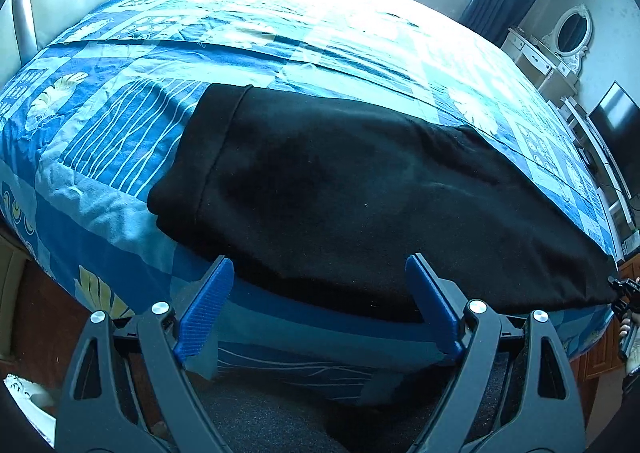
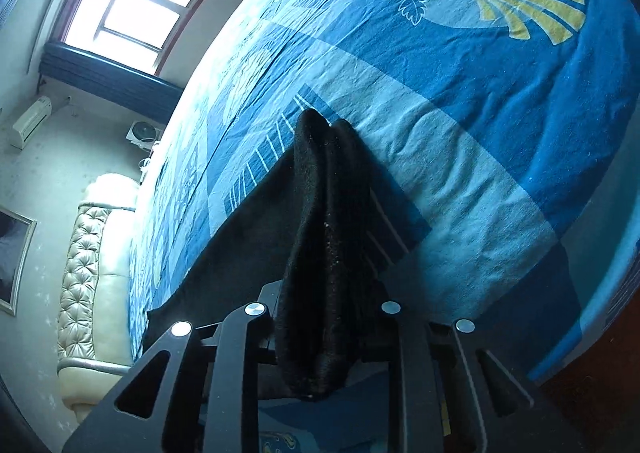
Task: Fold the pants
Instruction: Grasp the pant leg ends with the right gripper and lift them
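Your right gripper (image 2: 324, 313) clamps a bunched end of the black pants (image 1: 340, 189) on the bed (image 1: 120, 125); your left gripper (image 1: 320, 305) hangs wide, empty, at their near edge.

Daylight floods through the window (image 2: 132, 1) (blown out), edges bent by fisheye, foreground shadowed.

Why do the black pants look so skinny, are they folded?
Yes, folded lengthwise. The soft black fabric pants lie as one long narrow strip on the blue patterned bedspread, and two stacked edges show at one end.
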Available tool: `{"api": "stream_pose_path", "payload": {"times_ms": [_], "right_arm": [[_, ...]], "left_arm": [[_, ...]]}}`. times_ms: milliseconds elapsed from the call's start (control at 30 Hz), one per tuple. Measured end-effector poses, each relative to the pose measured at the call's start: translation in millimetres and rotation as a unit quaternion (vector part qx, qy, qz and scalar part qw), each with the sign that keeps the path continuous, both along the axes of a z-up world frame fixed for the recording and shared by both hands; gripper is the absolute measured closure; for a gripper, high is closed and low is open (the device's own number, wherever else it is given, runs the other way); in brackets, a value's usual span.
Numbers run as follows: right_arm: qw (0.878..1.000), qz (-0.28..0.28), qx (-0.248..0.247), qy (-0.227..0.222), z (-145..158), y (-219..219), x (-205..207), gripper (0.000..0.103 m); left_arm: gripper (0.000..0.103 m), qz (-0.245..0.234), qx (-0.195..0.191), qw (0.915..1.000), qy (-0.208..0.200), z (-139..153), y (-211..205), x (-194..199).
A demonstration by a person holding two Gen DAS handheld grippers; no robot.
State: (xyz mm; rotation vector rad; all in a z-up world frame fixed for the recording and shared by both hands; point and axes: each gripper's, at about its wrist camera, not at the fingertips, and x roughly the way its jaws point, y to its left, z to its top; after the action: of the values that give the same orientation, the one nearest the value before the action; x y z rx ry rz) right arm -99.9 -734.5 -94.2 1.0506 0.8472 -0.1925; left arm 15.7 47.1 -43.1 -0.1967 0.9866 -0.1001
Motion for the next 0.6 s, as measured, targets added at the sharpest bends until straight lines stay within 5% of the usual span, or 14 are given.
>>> {"api": "stream_pose_path", "payload": {"times_ms": [333, 600], "right_arm": [[0.990, 0.025, 0.023, -0.134, 85.2, 72.2, 17.0, 0.082], [0.979, 0.116, 0.010, -0.166, 123.0, 177.9, 72.5, 0.082]], "left_arm": [[0.016, -0.030, 0.014, 0.9993, -0.018, 17.4, -17.7, -7.3], [0.016, -0.029, 0.033, 0.9989, -0.018, 16.8, -28.8, -12.0]]}}
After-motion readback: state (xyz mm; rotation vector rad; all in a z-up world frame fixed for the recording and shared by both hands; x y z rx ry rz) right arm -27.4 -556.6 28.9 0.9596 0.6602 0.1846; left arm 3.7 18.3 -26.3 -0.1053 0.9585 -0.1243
